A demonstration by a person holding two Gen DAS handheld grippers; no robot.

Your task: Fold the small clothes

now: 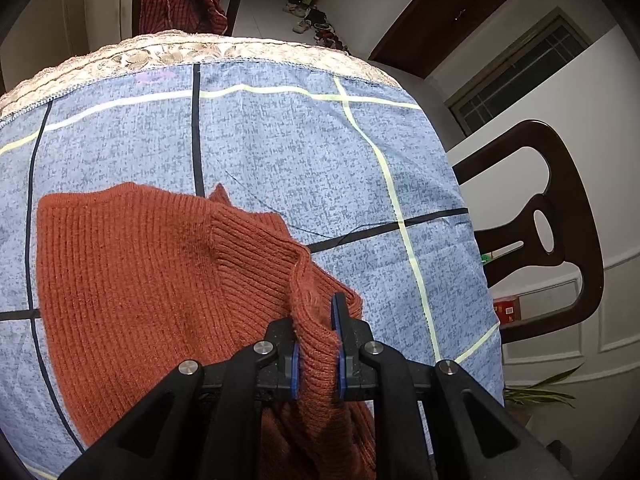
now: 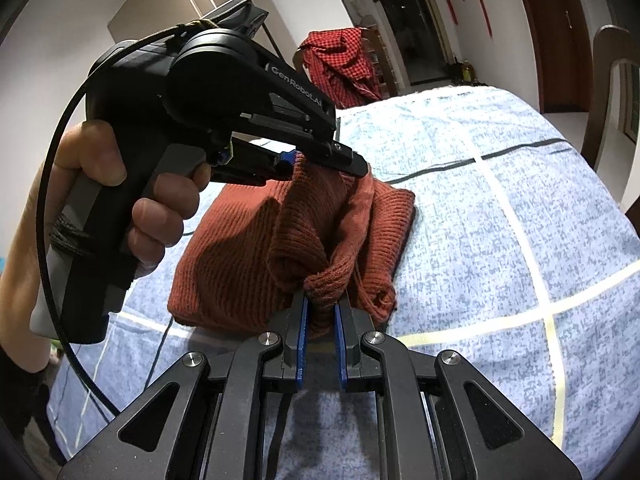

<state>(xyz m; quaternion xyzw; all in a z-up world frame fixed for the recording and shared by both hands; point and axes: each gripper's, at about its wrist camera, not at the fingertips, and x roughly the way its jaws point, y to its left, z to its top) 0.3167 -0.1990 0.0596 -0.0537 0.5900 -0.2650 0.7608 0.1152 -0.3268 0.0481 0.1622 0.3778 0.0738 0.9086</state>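
A rust-orange ribbed knit garment (image 1: 140,280) lies on the blue checked cloth (image 1: 300,152) covering the table. My left gripper (image 1: 316,320) is shut on a ribbed edge of the garment, lifted off the cloth. In the right wrist view the garment (image 2: 232,248) lies partly folded, with one part raised. My right gripper (image 2: 322,304) is shut on a bunched ribbed end of it. The left gripper (image 2: 320,160), held in a hand, pinches the garment's raised part above and beyond the right one.
A dark wooden chair (image 1: 560,220) stands at the table's right side. A red checked cloth (image 2: 344,60) hangs over a chair at the far end. Lace trim (image 1: 180,52) edges the far side of the table. A black cable (image 2: 64,200) loops from the left gripper.
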